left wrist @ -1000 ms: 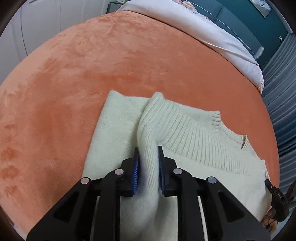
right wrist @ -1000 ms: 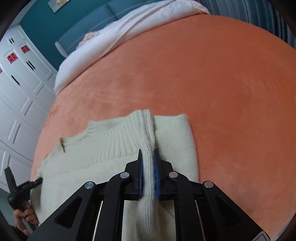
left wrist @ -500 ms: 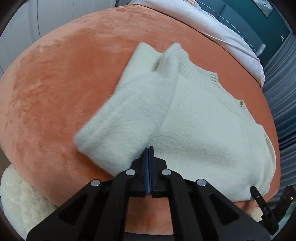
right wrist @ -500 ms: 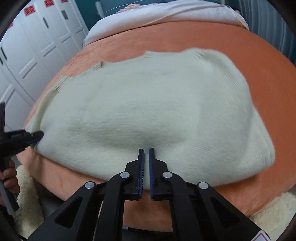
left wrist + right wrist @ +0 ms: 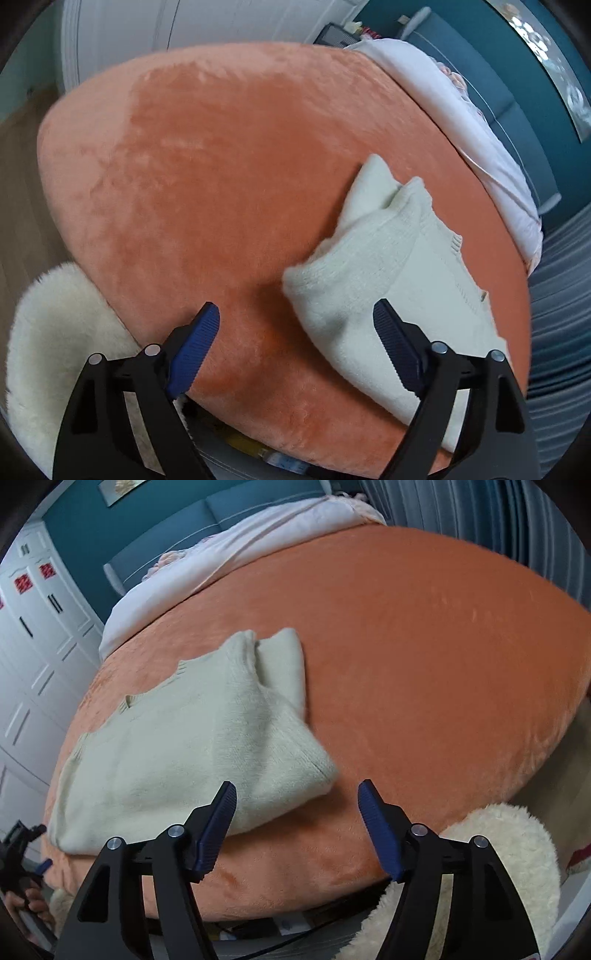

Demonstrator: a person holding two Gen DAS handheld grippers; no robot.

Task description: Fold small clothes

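The cream knit sweater (image 5: 192, 738) is lying folded on the orange plush bed cover (image 5: 424, 672), near that cover's front edge. One sleeve is lying doubled over the body of the sweater, and the ribbed collar is facing the white bedding (image 5: 229, 550) at the far end of the cover.

The left gripper (image 5: 295, 347) is hovering above the cover's front edge. Its jaws have just been opening and are now standing wide apart. Nothing is being gripped: the folded corner of the sweater (image 5: 369, 295) is lying between and beyond the blue pads (image 5: 194, 350), and neither pad is pressing on the knit.

The right gripper (image 5: 295, 823) is likewise hovering at the cover's front edge. Its jaws have just been opening and are standing wide, holding nothing. The sweater's near corner is lying ahead of the left pad, clear of it.

A fluffy cream rug (image 5: 498, 867) is lying below the cover's front edge. White wardrobe doors (image 5: 33, 627) are standing beyond the cover's side.
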